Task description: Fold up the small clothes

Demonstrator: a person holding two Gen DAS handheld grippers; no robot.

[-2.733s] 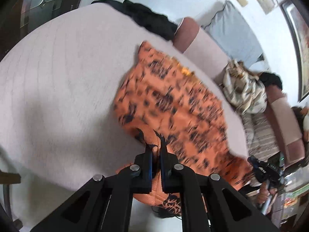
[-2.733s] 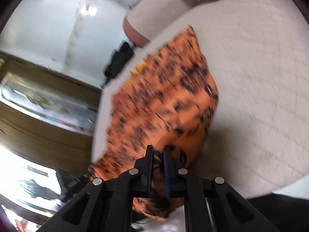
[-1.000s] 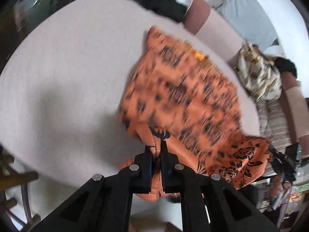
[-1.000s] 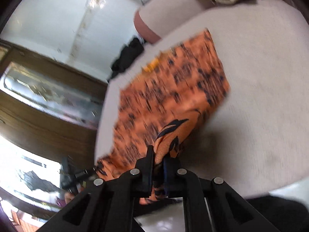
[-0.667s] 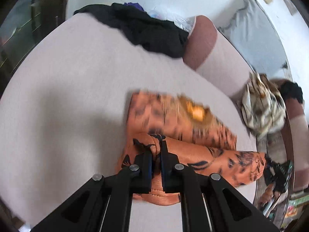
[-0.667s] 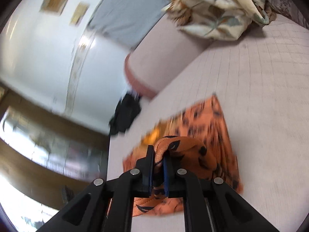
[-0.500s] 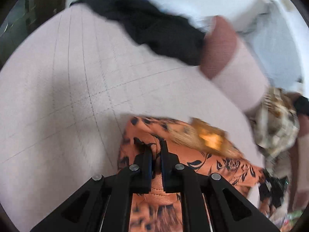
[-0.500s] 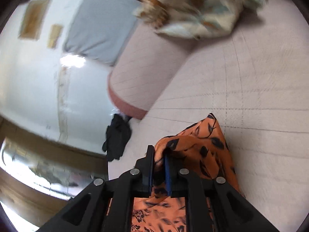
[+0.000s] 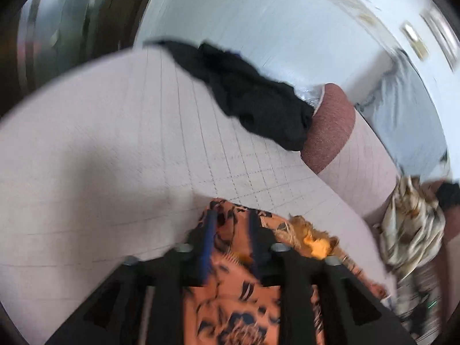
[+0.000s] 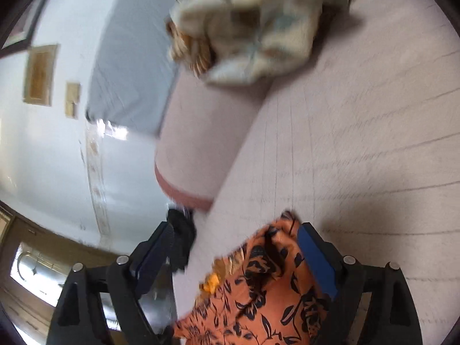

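An orange garment with a black floral print (image 9: 230, 296) lies folded on the pale quilted sofa seat (image 9: 115, 149). My left gripper (image 9: 233, 224) stands over the garment's far corner. Its jaws are opening and the cloth lies loose between the fingers. In the right wrist view the garment (image 10: 267, 281) has its other far corner by the right-hand finger. My right gripper (image 10: 235, 235) has its jaws opening wide, and the pads do not press the cloth. A yellow-gold trim (image 9: 313, 244) shows at the garment's folded edge.
A heap of black clothes (image 9: 253, 97) lies at the seat's far end. A pink bolster (image 9: 330, 123) (image 10: 195, 143) runs along the back. A crumpled cream patterned cloth (image 10: 253, 23) (image 9: 411, 224) rests on it. A grey cushion (image 10: 129, 72) leans on the wall.
Both grippers carried the garment's near edge forward over its far part, so that it doubled over. Both jaws, shut on the cloth before, have come apart and let it go.
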